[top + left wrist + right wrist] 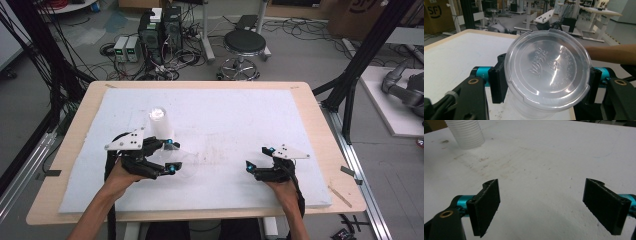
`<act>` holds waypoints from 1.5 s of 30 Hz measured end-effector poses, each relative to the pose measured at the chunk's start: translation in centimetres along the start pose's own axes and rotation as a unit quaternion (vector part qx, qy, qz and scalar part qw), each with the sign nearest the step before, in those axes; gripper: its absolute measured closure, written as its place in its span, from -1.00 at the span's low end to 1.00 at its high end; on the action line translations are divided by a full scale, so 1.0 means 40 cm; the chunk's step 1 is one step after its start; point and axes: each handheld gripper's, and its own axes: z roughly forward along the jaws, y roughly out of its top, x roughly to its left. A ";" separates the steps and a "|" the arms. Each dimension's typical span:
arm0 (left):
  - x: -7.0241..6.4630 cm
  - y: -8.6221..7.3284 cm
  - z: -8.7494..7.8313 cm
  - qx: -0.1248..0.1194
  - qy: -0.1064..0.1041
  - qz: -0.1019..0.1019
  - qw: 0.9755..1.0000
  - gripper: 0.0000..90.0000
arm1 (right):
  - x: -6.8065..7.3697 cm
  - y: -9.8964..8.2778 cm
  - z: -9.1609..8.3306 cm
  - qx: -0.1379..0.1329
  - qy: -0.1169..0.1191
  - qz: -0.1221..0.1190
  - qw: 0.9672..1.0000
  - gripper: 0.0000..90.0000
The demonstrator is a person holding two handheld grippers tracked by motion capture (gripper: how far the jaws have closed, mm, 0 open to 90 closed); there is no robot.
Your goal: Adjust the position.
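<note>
1. Your left tongs (546,82) are closed on a clear plastic cup (547,72). One black pad (497,82) presses each side of it.
2. The cup has a clear lid (549,67) on top. The lid faces the camera in the left gripper view, so the cup is tipped.
3. From above, your left tongs (170,156) hold the clear plastic cup (186,164) low over the white mat (240,115), near the front left part of the tabletop (320,125).
4. A white ribbed cup (160,124) stands upright on the mat, just behind your left tongs. In the right gripper view the white ribbed cup (466,132) sits far off at the top left.
5. Your right tongs (541,207) are spread wide. Nothing is between them, just bare mat.
6. From above, your right tongs (259,159) rest low at the front right of the mat, well apart from both cups.
</note>
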 end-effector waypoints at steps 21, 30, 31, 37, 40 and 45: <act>-0.005 0.002 0.001 -0.012 -0.004 -0.002 1.000 -0.18 | 0.070 0.164 -0.025 -0.049 0.199 -0.068 0.976 -0.68; -0.010 0.012 0.025 -0.021 -0.021 -0.004 1.000 -0.18 | 0.129 0.218 0.008 -0.059 0.283 -0.101 0.952 -0.68; -0.012 0.015 0.027 -0.020 -0.022 -0.001 1.000 -0.18 | 0.134 0.223 0.012 -0.059 0.287 -0.102 0.951 -0.68; -0.021 0.024 0.039 -0.025 -0.030 0.002 0.999 -0.18 | 0.166 0.237 0.038 -0.065 0.312 -0.108 0.942 -0.68; -0.024 0.026 0.047 -0.027 -0.033 0.002 0.999 -0.18 | 0.184 0.239 0.050 -0.061 0.323 -0.110 0.938 -0.68; -0.030 0.030 0.063 -0.026 -0.042 0.006 0.999 -0.18 | 0.213 0.241 0.067 -0.059 0.341 -0.119 0.930 -0.68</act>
